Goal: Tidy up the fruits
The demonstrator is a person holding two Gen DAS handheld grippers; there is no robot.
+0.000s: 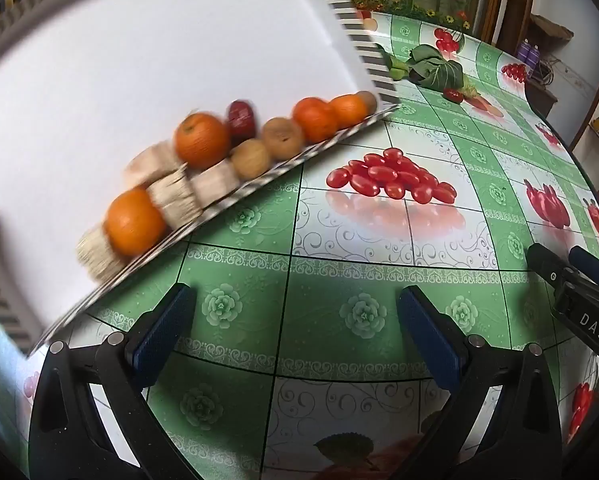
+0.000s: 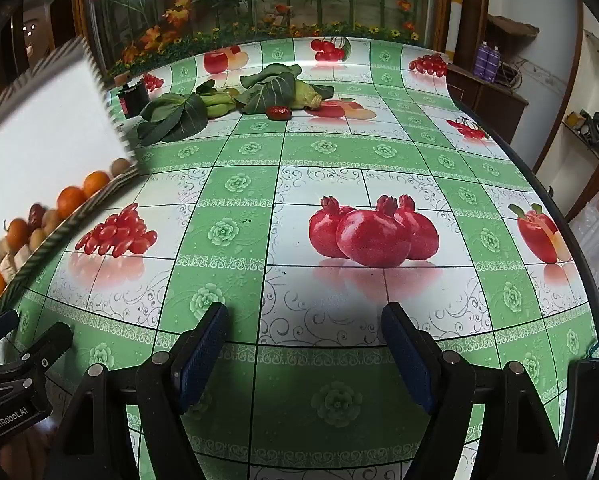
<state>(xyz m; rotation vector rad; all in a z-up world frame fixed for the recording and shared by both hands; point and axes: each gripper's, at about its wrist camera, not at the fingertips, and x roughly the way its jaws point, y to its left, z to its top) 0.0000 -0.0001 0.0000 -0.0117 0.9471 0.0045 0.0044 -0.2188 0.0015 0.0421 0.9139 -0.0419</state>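
Observation:
A white tray [image 1: 139,60] with a striped rim is tilted, and its fruits lie piled along its lower edge: oranges [image 1: 201,140], brown kiwis [image 1: 283,138], a red fruit [image 1: 241,117] and beige blocks [image 1: 175,196]. The tray also shows at the left of the right wrist view [image 2: 39,136]. A loose red fruit [image 2: 278,113] lies far back on the table by leafy greens [image 2: 175,114]. My left gripper [image 1: 297,332] is open and empty over the tablecloth, just right of the tray. My right gripper [image 2: 305,348] is open and empty.
The table carries a green and white cloth [image 2: 323,148] printed with fruit pictures. A dark small container [image 2: 133,98] stands at the back left. More greens [image 2: 271,88] lie at the back middle. The table's edge [image 2: 559,216] curves down the right. The right gripper shows at the right of the left wrist view [image 1: 571,280].

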